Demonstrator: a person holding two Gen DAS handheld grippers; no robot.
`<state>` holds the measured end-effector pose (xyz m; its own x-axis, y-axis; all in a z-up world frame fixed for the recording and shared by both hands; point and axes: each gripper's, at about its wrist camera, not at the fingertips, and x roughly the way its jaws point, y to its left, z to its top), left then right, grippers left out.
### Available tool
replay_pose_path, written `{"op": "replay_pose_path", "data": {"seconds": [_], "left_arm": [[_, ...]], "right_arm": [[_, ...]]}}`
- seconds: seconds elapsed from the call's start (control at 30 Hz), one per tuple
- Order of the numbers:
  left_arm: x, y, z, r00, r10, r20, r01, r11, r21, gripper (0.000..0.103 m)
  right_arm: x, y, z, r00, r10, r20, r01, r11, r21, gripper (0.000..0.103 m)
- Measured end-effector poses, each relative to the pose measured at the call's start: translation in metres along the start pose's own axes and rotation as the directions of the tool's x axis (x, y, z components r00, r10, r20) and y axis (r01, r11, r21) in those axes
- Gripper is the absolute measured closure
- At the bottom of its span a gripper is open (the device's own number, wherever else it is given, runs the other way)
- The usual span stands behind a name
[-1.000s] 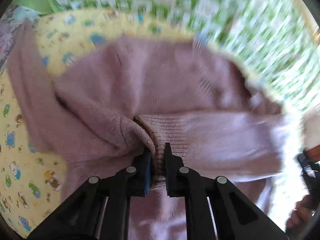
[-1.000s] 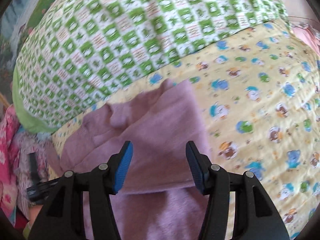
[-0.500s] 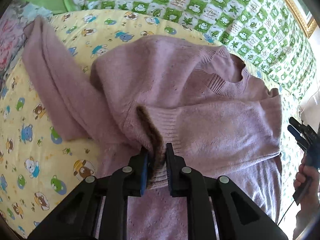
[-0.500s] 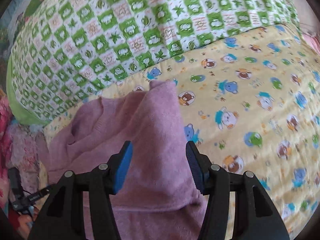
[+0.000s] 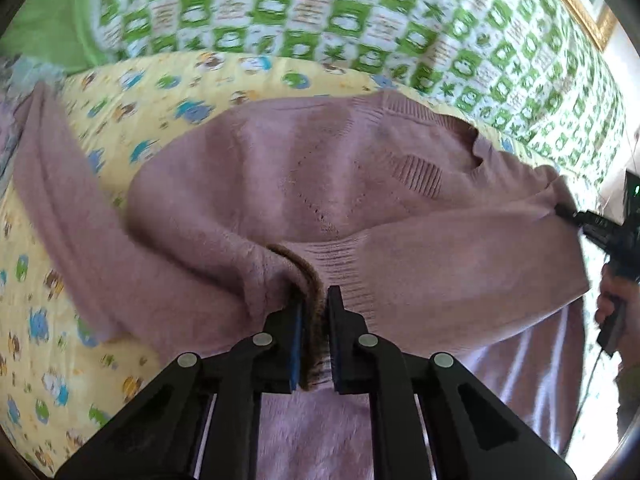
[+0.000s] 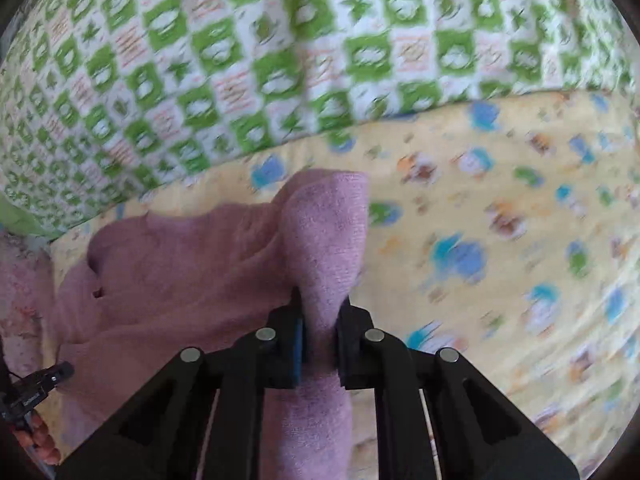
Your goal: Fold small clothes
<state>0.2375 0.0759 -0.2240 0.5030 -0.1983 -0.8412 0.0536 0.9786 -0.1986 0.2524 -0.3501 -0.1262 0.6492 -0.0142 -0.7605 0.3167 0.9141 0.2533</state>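
**Both grippers pinched onto the mauve sweater**

I see the mauve sweater (image 5: 320,184) spread across the middle of the left wrist view, neckline toward the upper right, one sleeve trailing down the left side of the frame. It lies on the yellow cartoon-print sheet (image 5: 52,320), which fills the lower left there.

My left gripper (image 5: 314,344) sits at bottom centre, its jaws closing on a bunched, brown-edged fold of the sweater's ribbed hem; the pads press on the knit.

In the right wrist view, my right gripper (image 6: 320,344) is at bottom centre too, jaws closing on a raised ridge of the sweater (image 6: 328,240), with fabric squeezed between the blue pads. At the right edge of the left view, that tool nips the sweater's far side.

Beyond the sheet, a green-and-white checked quilt (image 6: 280,48) covers the upper part of both frames.
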Motion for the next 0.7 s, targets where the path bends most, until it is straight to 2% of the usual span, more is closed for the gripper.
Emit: {"op": "replay_pose_path", "data": {"seconds": [0.07, 0.13, 0.17, 0.23, 0.27, 0.3, 0.33, 0.4, 0.43, 0.47, 0.53, 0.63, 0.7], "left_arm": [[0.009, -0.006, -0.004, 0.999, 0.033, -0.004, -0.033, 0.999, 0.024, 0.093], [0.018, -0.006, -0.006, 0.997, 0.071, -0.017, -0.071, 0.997, 0.039, 0.09], [0.018, -0.005, -0.007, 0.997, 0.073, -0.024, -0.072, 0.997, 0.037, 0.087], [0.01, 0.001, -0.009, 0.999, 0.045, -0.02, -0.045, 0.999, 0.016, 0.081], [0.006, 0.004, -0.01, 0.999, 0.03, -0.02, -0.03, 1.0, 0.006, 0.072], [0.001, 0.009, -0.012, 1.0, 0.01, -0.019, -0.01, 1.0, -0.011, 0.068], [-0.004, 0.013, -0.014, 1.0, 0.0, -0.018, 0.0, 1.0, -0.022, 0.063], [-0.02, 0.022, -0.016, 1.0, -0.029, -0.007, 0.029, 0.998, -0.054, 0.061], [-0.027, 0.025, -0.016, 1.0, -0.029, 0.0, 0.029, 0.997, -0.065, 0.055], [-0.036, 0.031, -0.017, 1.0, -0.005, 0.014, 0.006, 0.997, -0.079, 0.042], [-0.052, 0.045, -0.017, 0.999, 0.033, 0.038, -0.029, 0.993, -0.115, 0.031], [-0.068, 0.077, -0.008, 0.996, 0.068, 0.05, -0.057, 0.978, -0.2, 0.027], [-0.072, 0.105, 0.006, 0.99, 0.138, 0.032, -0.125, 0.959, -0.253, 0.026]], "right_arm": [[0.016, -0.003, -0.005, 0.999, -0.003, -0.051, 0.003, 1.0, -0.002, 0.087], [0.01, -0.004, -0.008, 1.0, 0.0, -0.016, 0.0, 1.0, 0.009, 0.08], [0.006, -0.005, -0.009, 1.0, -0.01, -0.011, 0.011, 1.0, 0.024, 0.07], [-0.011, -0.006, -0.01, 0.999, -0.032, 0.023, 0.031, 0.997, 0.068, 0.062], [-0.024, -0.006, -0.013, 0.998, -0.027, 0.059, 0.022, 0.996, 0.085, 0.06], [-0.032, -0.003, -0.013, 0.997, -0.015, 0.078, 0.008, 0.996, 0.089, 0.058], [-0.044, 0.001, -0.016, 0.995, 0.007, 0.099, -0.016, 0.996, 0.09, 0.057], [-0.064, 0.012, -0.024, 0.992, 0.049, 0.12, -0.06, 0.995, 0.084, 0.056], [-0.072, 0.018, -0.03, 0.989, 0.079, 0.125, -0.089, 0.993, 0.074, 0.056], [-0.08, 0.026, -0.035, 0.987, 0.103, 0.124, -0.111, 0.992, 0.062, 0.056], [-0.088, 0.041, -0.048, 0.985, 0.134, 0.112, -0.139, 0.989, 0.041, 0.056], [-0.092, 0.064, -0.064, 0.981, 0.176, 0.079, -0.177, 0.984, 0.008, 0.055], [-0.091, 0.075, -0.075, 0.978, 0.2, 0.054, -0.2, 0.98, 0.002, 0.056]]}}
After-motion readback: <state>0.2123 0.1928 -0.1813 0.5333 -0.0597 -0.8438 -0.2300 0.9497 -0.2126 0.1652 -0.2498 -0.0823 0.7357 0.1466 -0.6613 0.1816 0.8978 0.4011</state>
